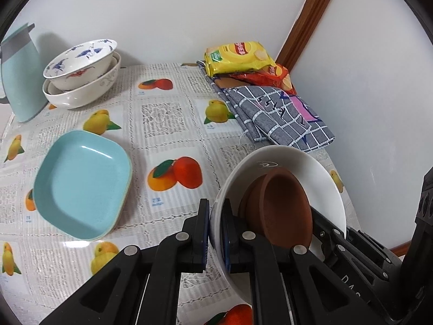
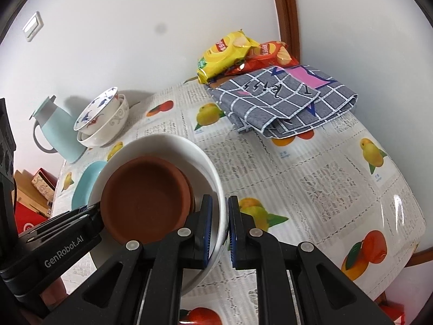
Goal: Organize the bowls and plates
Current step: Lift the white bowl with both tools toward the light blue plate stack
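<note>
A white bowl with brown saucers stacked inside is held above the table by both grippers. My left gripper is shut on its near rim. My right gripper is shut on the opposite rim of the white bowl, with the brown saucers tilted inside. A stack of light blue square plates lies on the table at left and also shows in the right wrist view. Patterned bowls nested in a white bowl stand at the far left by the wall.
A pale blue thermos jug stands at the far left edge. A folded grey checked cloth and snack bags lie at the far right by the wall. The table has a fruit-print cover; its right edge drops off.
</note>
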`<state>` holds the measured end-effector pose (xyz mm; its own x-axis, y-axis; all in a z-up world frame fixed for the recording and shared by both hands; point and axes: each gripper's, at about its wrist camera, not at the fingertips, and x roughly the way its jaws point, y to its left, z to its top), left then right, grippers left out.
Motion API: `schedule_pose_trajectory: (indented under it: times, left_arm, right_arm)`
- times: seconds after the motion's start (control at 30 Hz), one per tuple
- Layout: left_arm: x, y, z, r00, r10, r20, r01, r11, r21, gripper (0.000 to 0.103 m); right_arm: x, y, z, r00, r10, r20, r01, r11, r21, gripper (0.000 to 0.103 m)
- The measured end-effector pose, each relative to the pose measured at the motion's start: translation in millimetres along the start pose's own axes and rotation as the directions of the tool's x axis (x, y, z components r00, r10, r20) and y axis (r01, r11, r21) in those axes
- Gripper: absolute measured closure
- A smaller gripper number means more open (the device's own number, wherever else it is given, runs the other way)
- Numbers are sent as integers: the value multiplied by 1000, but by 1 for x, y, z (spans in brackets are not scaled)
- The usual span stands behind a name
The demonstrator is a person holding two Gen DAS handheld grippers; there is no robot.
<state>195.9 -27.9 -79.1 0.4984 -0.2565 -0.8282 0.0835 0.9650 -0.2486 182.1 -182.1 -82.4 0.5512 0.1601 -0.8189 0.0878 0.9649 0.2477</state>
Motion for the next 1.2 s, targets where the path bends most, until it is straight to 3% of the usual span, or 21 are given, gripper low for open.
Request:
schedule_pose_trajectory:
  times: [1.2]
  left_arm:
    - [-52, 72, -3, 998, 31, 56, -29, 999, -43, 94]
  right_arm:
    - [-15, 87, -12, 999, 32, 36, -30, 997, -73, 92]
